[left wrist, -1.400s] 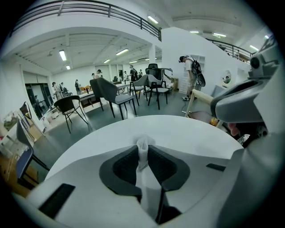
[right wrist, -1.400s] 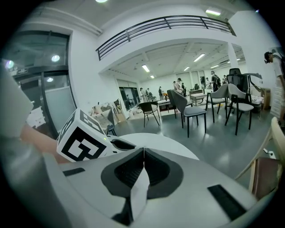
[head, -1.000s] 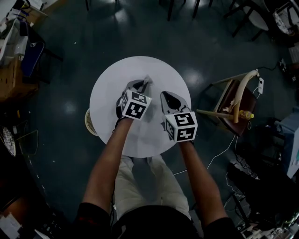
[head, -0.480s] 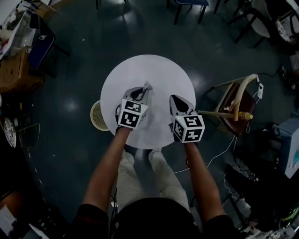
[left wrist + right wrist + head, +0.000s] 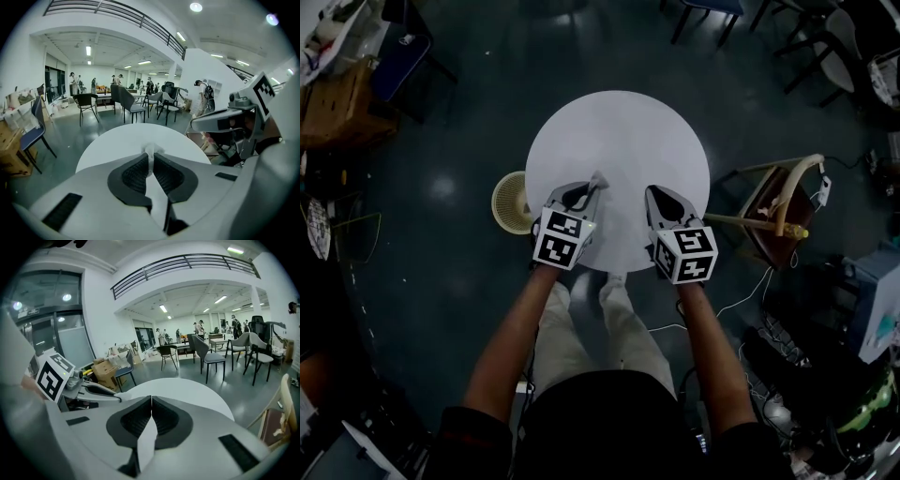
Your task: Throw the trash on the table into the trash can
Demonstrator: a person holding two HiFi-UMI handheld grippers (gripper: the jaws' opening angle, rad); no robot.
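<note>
A small crumpled white scrap of trash (image 5: 598, 177) sticks out of my left gripper (image 5: 594, 185), which is shut on it over the near part of the round white table (image 5: 619, 131). The left gripper view shows the scrap (image 5: 150, 151) pinched between the dark pads of the left gripper (image 5: 150, 158). My right gripper (image 5: 654, 192) hovers beside it to the right, shut with nothing in it; in its own view the right gripper (image 5: 151, 399) has its pads pressed together. A woven trash can (image 5: 511, 201) stands on the floor by the table's left edge.
A wooden chair (image 5: 773, 211) with a yellow object (image 5: 794, 232) on it stands right of the table. Cables (image 5: 741, 300) trail across the dark floor. Cardboard boxes (image 5: 333, 103) sit at the far left, more chairs (image 5: 703, 9) beyond the table.
Both grippers have drawn back toward the table's near edge and risen. The left one still holds the scrap. More of the trash can shows left of the table.
</note>
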